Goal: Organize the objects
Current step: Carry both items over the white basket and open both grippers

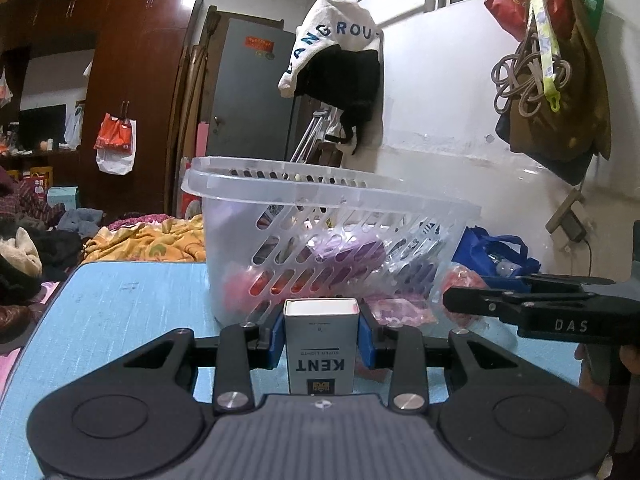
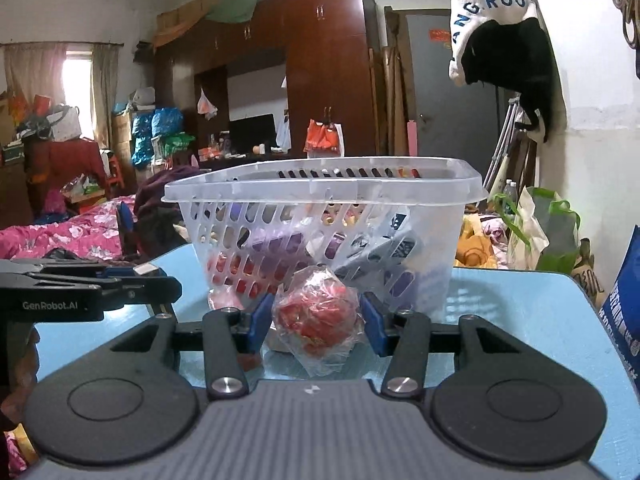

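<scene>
I have the left tongs (image 1: 322,338) clamped on the stiff, light cigarette box (image 1: 320,350) and the right tongs (image 2: 318,326) squeezing the soft, crinkly red packet (image 2: 318,314) mid-frame.

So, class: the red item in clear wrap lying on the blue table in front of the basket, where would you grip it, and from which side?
Grip the wrapped red bundle across its round middle, coming in level from the table's near side, away from the basket. The right gripper already does this, pads on either flank; the loose wrap alone would slip.
</scene>
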`<state>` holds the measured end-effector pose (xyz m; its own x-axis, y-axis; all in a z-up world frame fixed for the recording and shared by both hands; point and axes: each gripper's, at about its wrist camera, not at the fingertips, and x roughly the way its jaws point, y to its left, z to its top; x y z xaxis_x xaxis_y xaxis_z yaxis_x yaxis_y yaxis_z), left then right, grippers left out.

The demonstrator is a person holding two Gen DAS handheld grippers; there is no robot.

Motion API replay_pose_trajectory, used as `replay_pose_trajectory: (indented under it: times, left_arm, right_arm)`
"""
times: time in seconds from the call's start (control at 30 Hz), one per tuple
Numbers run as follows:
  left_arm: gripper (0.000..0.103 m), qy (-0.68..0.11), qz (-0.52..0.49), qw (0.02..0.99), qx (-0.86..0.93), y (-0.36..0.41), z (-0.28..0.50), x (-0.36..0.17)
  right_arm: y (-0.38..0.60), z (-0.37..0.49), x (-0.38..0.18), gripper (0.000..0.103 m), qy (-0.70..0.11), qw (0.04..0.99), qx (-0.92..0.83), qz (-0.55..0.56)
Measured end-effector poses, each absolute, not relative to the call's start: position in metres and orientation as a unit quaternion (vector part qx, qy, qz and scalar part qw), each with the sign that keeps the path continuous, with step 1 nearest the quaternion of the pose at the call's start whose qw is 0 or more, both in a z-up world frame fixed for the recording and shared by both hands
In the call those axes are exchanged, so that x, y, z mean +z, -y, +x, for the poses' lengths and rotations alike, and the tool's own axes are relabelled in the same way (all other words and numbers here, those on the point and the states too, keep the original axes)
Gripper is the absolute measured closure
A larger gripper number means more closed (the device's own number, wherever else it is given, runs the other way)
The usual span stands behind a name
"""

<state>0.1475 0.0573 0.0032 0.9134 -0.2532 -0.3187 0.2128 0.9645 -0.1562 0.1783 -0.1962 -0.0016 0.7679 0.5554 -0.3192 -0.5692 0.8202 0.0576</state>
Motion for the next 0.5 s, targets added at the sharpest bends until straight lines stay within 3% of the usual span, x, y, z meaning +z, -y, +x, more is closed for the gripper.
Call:
replay_pose_trajectory:
  times: [0.3,0.5]
  left_arm:
    - [0.063,-0.166,-0.075,0.973,-0.143,-0.059,0.139,0.014]
    - [0.063,-0.127,-0.087,0.973,-0.171,-0.061,0.141,0.076]
  right_arm:
    - [0.204,0.171,0.001,0.051,-0.153,0.935,0.321,-0.002]
    - [0.206,0.163,0.047,0.051,-0.115,0.932,0.344,0.01]
